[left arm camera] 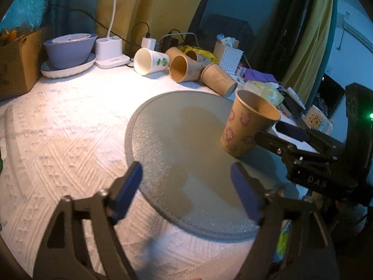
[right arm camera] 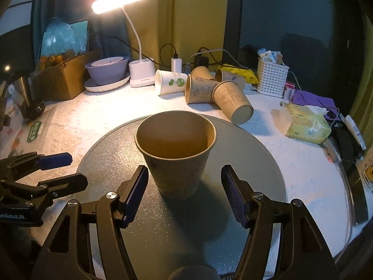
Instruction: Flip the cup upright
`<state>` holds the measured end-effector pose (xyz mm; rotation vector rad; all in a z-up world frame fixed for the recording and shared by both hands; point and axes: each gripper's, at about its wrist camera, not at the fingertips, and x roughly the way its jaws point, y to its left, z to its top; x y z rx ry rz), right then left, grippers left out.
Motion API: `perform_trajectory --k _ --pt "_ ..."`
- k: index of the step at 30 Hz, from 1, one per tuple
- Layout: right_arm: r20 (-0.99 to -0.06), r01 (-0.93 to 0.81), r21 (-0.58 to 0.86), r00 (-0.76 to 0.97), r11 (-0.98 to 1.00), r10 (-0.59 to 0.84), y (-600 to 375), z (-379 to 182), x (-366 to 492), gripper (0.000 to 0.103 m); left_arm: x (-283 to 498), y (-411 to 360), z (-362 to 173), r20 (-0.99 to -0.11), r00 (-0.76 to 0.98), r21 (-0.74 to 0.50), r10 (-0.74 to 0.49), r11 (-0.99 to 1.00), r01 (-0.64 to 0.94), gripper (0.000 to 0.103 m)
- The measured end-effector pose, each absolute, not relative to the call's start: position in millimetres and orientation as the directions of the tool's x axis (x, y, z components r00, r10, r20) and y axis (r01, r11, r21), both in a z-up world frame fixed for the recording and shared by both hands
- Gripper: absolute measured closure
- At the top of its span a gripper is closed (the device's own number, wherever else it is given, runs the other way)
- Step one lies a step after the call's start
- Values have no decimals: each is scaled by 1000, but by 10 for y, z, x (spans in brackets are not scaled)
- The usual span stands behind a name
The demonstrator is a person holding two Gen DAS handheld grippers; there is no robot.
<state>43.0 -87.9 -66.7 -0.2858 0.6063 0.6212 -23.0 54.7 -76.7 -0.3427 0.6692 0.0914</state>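
Note:
A brown paper cup [right arm camera: 177, 154] with faint pink prints stands upright, mouth up, on a round grey mat [right arm camera: 244, 163]. My right gripper [right arm camera: 185, 193] is open, one finger on each side of the cup's base, not touching it. In the left wrist view the same cup [left arm camera: 247, 128] stands at the mat's [left arm camera: 181, 144] right edge, with the right gripper's fingers [left arm camera: 291, 130] beside it. My left gripper [left arm camera: 186, 186] is open and empty above the mat's near side; it also shows in the right wrist view [right arm camera: 56, 170], left of the mat.
Several paper cups [right arm camera: 209, 88] lie on their sides behind the mat, one white [right arm camera: 170, 81]. A desk lamp [right arm camera: 142, 74], a purple bowl on a plate [right arm camera: 107, 72], a cardboard box [right arm camera: 60, 79], a white basket [right arm camera: 271, 77] and a tissue pack [right arm camera: 305, 123] ring the table.

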Motion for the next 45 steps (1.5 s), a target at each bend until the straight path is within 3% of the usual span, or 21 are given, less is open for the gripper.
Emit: perform_trajectory --k 30,34,45 --pt "-545 -572 -63 707 818 452 -1294 -426 -192 35 -667 111 -388 -531 845 -142 64 976 -163 21" --pt "-523 -563 -69 723 824 451 -1352 -339 -293 35 -752 72 -284 -500 863 -133 69 979 -155 9" --pt "-457 -546 -65 761 835 461 -1511 -44 -578 35 -970 -48 76 -411 908 -94 83 987 -133 9"
